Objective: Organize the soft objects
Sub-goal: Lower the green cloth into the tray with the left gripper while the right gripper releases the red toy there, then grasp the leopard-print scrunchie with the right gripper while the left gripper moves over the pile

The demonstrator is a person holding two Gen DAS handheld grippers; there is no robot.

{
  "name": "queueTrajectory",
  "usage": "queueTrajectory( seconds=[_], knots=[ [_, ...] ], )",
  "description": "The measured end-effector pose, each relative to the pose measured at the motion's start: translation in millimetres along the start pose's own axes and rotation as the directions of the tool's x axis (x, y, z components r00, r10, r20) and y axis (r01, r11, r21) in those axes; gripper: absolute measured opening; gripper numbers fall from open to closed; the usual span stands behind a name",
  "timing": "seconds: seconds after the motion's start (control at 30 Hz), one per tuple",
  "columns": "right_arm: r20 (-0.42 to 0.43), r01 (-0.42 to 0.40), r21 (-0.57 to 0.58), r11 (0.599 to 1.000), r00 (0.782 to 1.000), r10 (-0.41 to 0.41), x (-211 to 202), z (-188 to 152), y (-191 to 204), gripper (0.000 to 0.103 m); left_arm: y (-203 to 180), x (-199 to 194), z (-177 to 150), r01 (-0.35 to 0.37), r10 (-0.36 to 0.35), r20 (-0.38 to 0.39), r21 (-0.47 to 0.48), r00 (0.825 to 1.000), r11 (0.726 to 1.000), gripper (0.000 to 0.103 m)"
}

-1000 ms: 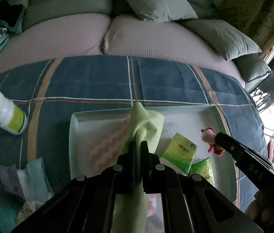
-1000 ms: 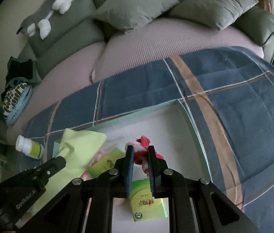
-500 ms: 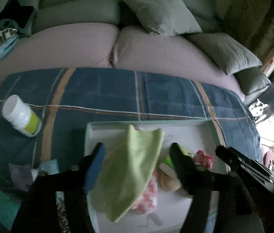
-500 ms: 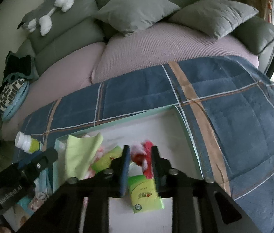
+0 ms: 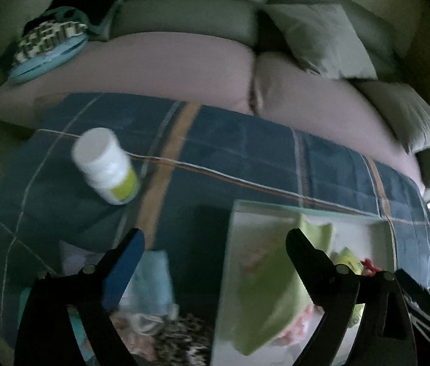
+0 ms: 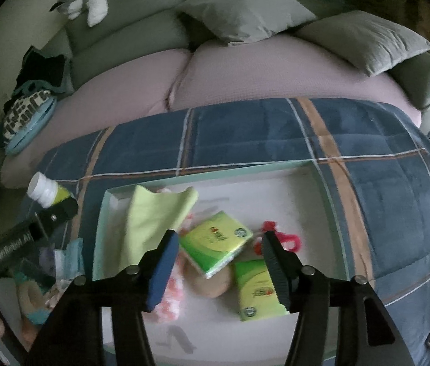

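Right gripper [image 6: 218,254]: jaws opening, nothing between the pads; it hangs over the shallow tray [image 6: 326,183]. Directly below lies a green tissue pack [image 6: 215,245], a second one [image 6: 259,289] just to its right, and a red plush toy [image 6: 276,235] at the right fingertip. Left of the claw, the yellow-green cloth [image 6: 153,222] lies draped inside the tray over a pink-and-white item. Left gripper [image 5: 215,262]: jaws opening wide and empty, straddling the tray's left wall, with the cloth under its right finger. Judged handling: all items are light and yielding; the cloth is limp and best pinched at a raised fold, while the packs are slippery film, to be taken across the narrow sides. Outward, the tray walls are low; its far half lies bare. A white bottle [image 5: 106,166] lies ahead-left on the plaid blanket [image 6: 276,131], loose cloths nearer left.
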State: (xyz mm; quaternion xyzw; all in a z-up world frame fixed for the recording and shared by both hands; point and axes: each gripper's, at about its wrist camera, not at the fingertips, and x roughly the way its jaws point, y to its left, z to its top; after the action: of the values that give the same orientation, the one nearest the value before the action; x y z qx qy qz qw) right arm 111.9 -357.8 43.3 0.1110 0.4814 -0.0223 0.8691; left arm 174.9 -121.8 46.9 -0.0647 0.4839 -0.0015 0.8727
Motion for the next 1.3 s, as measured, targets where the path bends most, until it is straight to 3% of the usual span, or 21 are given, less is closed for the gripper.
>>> queueTrajectory(
  seconds=[0.1,0.3,0.5,0.6,0.77,0.93,1.07,1.3],
  knots=[
    [0.002,-0.016,-0.013,1.000,1.000,0.016,-1,-1,12,0.067,24,-7,4,-0.028,0.028,0.017,-0.041,0.999,0.999,0.102],
    [-0.002,-0.058,-0.073,0.996,0.998,0.058,0,-5,42,0.071,79,-24,9,-0.111,0.117,0.041,-0.119,0.992,0.987,0.102],
    [-0.016,-0.126,-0.134,0.983,0.992,0.125,0,-11,77,0.071,142,-47,1,-0.183,0.198,0.045,-0.232,0.979,0.956,0.102],
    [-0.036,-0.178,-0.168,0.970,0.984,0.175,1,-17,96,0.071,158,-51,-3,-0.227,0.242,0.032,-0.245,0.970,0.943,0.102],
    [-0.110,-0.267,-0.219,0.938,0.962,0.249,10,-31,127,0.071,163,-40,-6,-0.222,0.224,-0.014,-0.210,0.975,0.952,0.102],
    [-0.174,-0.301,-0.269,0.915,0.949,0.262,19,-44,145,0.071,149,-24,-8,-0.222,0.214,-0.075,-0.121,0.974,0.967,0.102],
    [-0.221,-0.298,-0.316,0.901,0.946,0.235,25,-58,155,0.070,143,-17,-9,-0.187,0.176,-0.100,-0.102,0.979,0.977,0.102],
    [-0.290,-0.313,-0.377,0.871,0.934,0.210,34,-77,171,0.055,142,-4,-15,-0.202,0.190,-0.158,-0.065,0.969,0.977,0.102]
  ],
)
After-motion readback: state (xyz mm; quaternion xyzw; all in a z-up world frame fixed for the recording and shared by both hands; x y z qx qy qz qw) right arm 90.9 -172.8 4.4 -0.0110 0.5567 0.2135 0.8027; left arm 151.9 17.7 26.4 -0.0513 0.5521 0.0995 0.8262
